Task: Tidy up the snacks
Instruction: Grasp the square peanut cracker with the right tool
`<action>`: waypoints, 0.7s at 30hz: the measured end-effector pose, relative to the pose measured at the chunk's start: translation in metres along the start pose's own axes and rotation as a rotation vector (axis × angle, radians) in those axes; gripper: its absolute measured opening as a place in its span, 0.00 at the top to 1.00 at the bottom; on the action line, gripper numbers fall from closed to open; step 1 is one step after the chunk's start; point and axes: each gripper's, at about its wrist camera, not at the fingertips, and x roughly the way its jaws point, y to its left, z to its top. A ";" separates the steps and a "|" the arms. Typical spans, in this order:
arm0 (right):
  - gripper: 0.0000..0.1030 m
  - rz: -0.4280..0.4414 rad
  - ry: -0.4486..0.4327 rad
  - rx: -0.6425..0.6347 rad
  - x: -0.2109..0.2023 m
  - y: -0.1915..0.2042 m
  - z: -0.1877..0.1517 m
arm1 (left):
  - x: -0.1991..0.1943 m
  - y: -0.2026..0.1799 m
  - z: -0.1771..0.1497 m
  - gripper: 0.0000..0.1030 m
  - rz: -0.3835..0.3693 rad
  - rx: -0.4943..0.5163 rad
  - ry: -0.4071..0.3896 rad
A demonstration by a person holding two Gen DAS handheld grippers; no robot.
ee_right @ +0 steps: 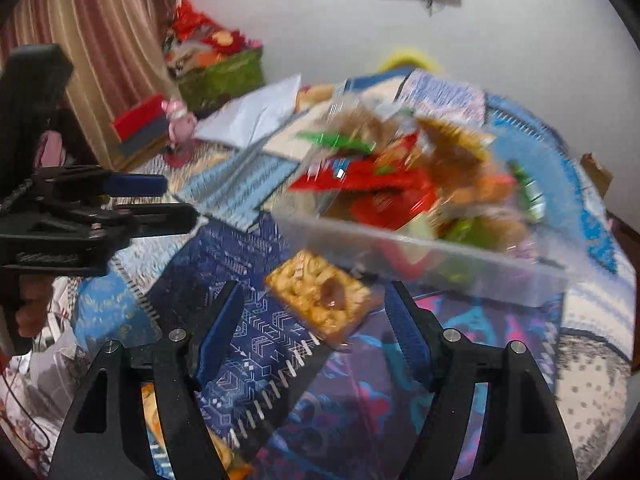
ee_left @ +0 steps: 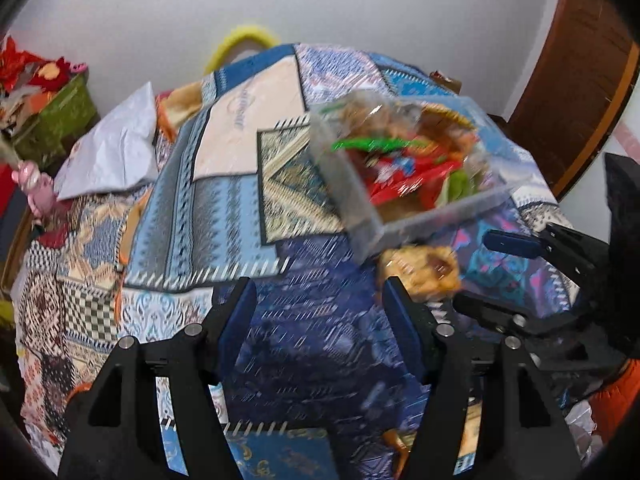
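Sitting in the upper right of the left wrist frame, a clear bin [ee_left: 368,216] is holding a heap of snack packets [ee_left: 400,168], red, green and brown, blurred by motion; the bin is resting on a patterned cloth [ee_left: 224,200]; just below its near corner, a cracker pack [ee_left: 420,272] is lying flat on the cloth, apart from the bin as far as the blur allows; the left gripper [ee_left: 320,308] is standing wide at the bottom centre with nothing between its fingers; the right gripper [ee_left: 492,272] is showing at the right edge, its blue-padded fingers spread, one above and one below the pack's level.

Showing in the right wrist frame, the right gripper [ee_right: 316,312] is standing wide at the bottom centre, the cracker pack [ee_right: 320,300] lying between and just beyond its fingertips, untouched; the bin [ee_right: 440,256] is filling the centre right; the left gripper [ee_right: 160,200] is reaching in from the left edge, parted and empty.
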 end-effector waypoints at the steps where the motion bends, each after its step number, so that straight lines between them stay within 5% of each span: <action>1: 0.32 0.005 0.017 -0.008 0.007 0.000 0.000 | 0.004 0.004 -0.004 0.37 0.000 -0.004 0.010; 12: 0.27 -0.026 0.091 -0.151 0.042 0.011 0.005 | 0.036 0.004 -0.026 0.37 0.006 0.030 0.070; 17: 0.27 -0.004 0.155 -0.104 0.053 -0.001 -0.002 | 0.039 -0.001 -0.029 0.37 -0.012 0.025 0.078; 21: 0.46 0.054 0.130 -0.045 0.046 -0.011 -0.010 | 0.040 -0.003 -0.031 0.37 -0.018 0.021 0.080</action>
